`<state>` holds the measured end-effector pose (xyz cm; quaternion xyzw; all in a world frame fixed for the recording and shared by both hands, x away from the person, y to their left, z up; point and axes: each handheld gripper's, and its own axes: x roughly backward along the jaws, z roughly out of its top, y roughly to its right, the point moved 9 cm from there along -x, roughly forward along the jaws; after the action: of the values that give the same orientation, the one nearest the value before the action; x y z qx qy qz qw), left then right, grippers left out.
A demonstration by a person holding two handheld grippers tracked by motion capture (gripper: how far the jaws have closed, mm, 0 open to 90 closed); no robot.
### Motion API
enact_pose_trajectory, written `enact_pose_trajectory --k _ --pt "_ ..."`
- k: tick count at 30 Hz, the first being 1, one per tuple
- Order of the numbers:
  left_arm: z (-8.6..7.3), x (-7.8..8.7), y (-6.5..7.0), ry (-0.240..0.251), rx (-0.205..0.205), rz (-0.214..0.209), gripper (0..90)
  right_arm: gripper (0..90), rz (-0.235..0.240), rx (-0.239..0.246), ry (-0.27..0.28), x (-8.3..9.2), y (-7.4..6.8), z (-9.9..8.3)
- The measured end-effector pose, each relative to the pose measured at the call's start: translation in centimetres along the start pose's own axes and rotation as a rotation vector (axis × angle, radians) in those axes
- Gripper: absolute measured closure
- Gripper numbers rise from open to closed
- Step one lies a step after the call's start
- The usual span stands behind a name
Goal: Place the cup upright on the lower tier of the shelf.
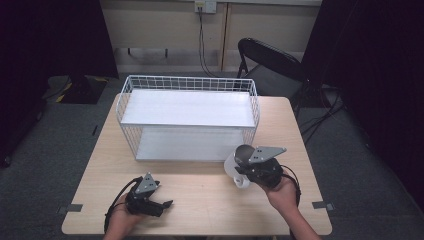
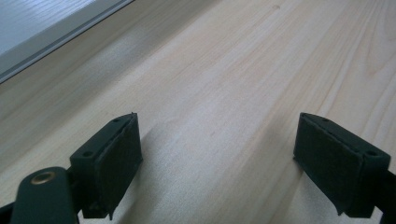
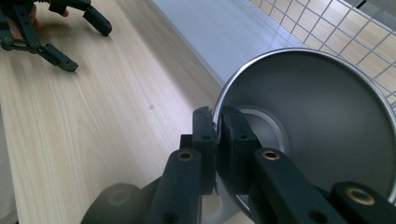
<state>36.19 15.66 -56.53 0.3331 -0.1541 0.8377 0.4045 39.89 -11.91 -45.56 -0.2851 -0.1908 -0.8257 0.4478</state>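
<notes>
High view, near edge of the table: left gripper, held low by the person's left hand, jaws spread with bare wood between them and nothing gripped; in the left gripper view the two pads stand well apart over the tabletop.

Near right: right gripper, in the person's right hand, jaws pressed together on the rim of a metal cup. The right gripper view shows one jaw inside the rim and one outside, pinching the thin wall. The cup, white outside and steel inside, is held tilted off the table, its mouth facing the camera on the gripper.

Middle of the table: white wire rack, two shelves, open front toward the person. The cup hangs just in front of the rack's right front corner, beside the lower shelf; the right hand is plainly the nearer one to it.

Beyond the table: folding chair, grey carpet floor.
</notes>
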Motion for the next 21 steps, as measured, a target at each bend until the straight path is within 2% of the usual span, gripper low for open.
enact_pose_trajectory --k 21 --pt "0.0 0.0 0.0 0.000 0.000 0.000 14.5 84.9 -0.007 0.007 0.030 -1.5 -0.2 2.2"
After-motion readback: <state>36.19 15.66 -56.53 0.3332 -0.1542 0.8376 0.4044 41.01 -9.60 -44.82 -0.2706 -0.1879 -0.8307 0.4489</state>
